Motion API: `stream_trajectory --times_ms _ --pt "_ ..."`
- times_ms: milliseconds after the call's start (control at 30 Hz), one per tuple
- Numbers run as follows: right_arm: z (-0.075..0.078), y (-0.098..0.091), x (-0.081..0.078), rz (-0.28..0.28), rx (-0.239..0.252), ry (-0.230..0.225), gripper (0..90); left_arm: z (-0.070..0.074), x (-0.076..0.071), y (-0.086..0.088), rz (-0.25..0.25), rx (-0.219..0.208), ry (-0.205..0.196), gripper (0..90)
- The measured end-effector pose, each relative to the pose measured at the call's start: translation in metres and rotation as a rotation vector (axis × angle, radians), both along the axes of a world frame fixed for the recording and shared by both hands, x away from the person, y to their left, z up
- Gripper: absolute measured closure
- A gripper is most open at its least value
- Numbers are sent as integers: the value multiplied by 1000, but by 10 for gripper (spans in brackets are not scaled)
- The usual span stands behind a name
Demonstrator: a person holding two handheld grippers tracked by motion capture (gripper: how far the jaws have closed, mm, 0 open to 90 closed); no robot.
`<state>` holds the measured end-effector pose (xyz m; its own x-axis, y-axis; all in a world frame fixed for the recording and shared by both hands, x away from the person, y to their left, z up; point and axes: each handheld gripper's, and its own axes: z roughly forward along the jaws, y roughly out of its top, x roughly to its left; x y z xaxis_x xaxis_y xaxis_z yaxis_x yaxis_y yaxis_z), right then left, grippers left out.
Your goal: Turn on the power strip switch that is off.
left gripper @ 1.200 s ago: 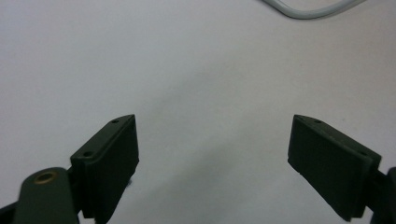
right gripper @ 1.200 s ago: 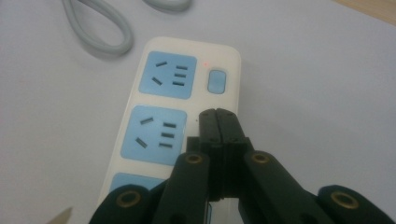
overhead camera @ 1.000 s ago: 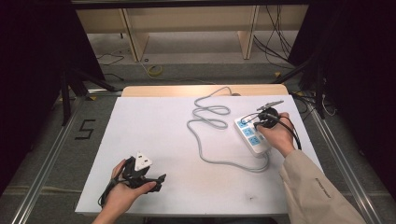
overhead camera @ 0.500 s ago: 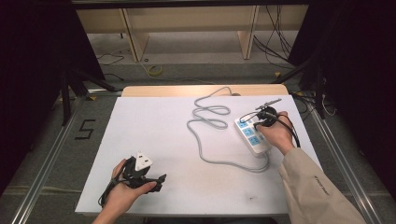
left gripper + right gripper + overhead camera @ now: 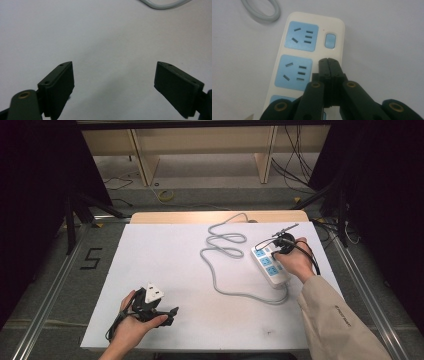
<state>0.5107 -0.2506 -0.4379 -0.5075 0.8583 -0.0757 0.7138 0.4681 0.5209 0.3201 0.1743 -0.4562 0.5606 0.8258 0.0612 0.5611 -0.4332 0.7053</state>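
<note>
Two hands came in from the bottom of the high view, each holding a gripper over the white table (image 5: 165,255). The left hand (image 5: 131,327) lay at the lower left of the frame, palm up near the table's near edge, cradling the left gripper (image 5: 170,312), which pointed toward the right of the frame with a white three-cornered plate on top. In the left gripper view its jaws stood wide apart over bare table, holding nothing, with a bend of grey cord (image 5: 162,3) at the top edge. The right hand (image 5: 298,261), in a beige sleeve (image 5: 335,320), reached up the right side of the frame, and the right gripper (image 5: 276,251) sat over the strip (image 5: 270,266) at its far end. In the right gripper view the right gripper (image 5: 328,65) had its jaws pressed together with nothing between them, tips over the strip's cream edge just below a small blue switch (image 5: 330,40); whether they touched it could not be told. The strip was a cream bar with blue socket panels, lying at the right centre of the high view, slanted. Its grey cord (image 5: 220,265) left its near end, swept left and coiled in loops toward the table's far edge.
</note>
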Motion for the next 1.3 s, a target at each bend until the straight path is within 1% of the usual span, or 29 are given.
stream_trajectory --times_ms 600,833,1000,1133,1300 --pt "0 1 2 3 -3 23 900 0 0 -1 -2 -1 -2 158" --pt "1 4 4 10 -35 36 900 0 -1 -1 -4 0 -3 158" --pt "2 3 6 1 -25 52 900 0 0 -1 -8 4 0 158" --pt "2 4 7 -1 -25 62 900 0 0 -2 -6 2 1 158" --pt "2 4 7 -5 -26 63 900 0 -1 -2 -11 9 2 159"
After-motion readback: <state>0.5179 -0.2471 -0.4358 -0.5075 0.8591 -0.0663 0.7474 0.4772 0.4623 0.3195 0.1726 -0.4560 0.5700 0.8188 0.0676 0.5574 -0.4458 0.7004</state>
